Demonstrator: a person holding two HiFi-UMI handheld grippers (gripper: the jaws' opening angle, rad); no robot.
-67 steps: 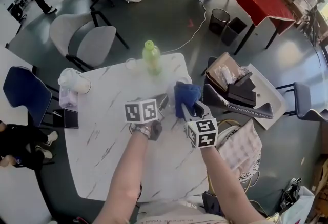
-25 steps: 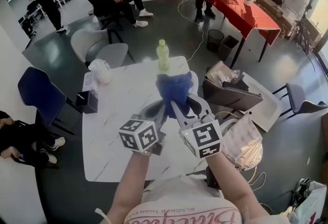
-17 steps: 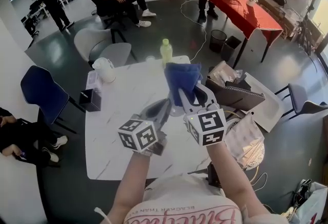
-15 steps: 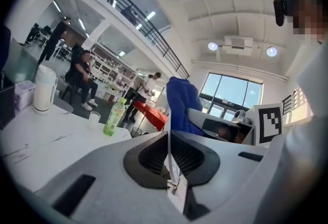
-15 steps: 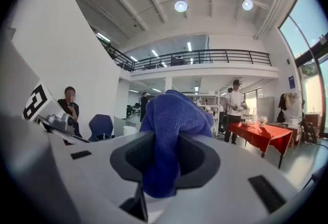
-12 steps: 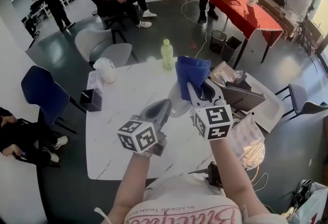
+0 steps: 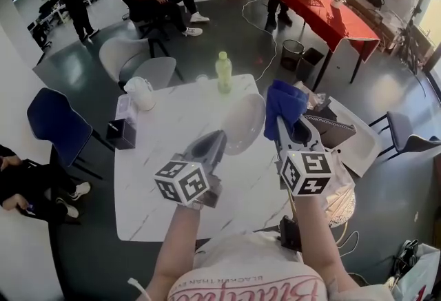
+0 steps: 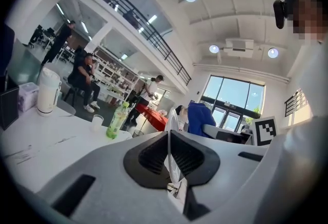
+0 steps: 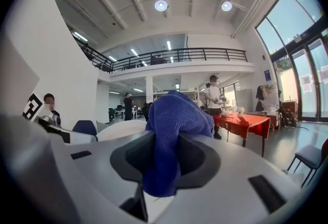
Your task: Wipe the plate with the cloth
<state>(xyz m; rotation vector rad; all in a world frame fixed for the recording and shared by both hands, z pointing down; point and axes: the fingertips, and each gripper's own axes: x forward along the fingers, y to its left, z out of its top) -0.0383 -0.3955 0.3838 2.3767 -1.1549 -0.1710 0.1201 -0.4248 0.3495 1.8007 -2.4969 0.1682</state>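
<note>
The white plate point(image 7: 244, 124) is held tilted on edge above the marble table point(image 7: 158, 155); my left gripper point(image 7: 219, 138) is shut on its near rim. In the left gripper view the plate point(image 8: 172, 124) shows as a thin white edge pinched between the jaws of that gripper point(image 8: 169, 140). My right gripper point(image 7: 284, 125) is shut on a bunched blue cloth point(image 7: 283, 102), just right of the plate and apart from it. In the right gripper view the cloth point(image 9: 173, 130) fills the jaws of the right gripper point(image 9: 169, 147), with the plate point(image 9: 122, 128) to its left.
A green bottle point(image 7: 222, 72), a small glass point(image 7: 201, 79), a white jug point(image 7: 140, 94) and a black box point(image 7: 120, 134) stand at the table's far side. Chairs point(image 7: 55, 129) ring the table; a seat with bags point(image 7: 324, 129) is at the right. People sit beyond.
The right gripper has carried the blue cloth rightward, off the plate's face to its right side. The left gripper and plate have stayed almost still.
</note>
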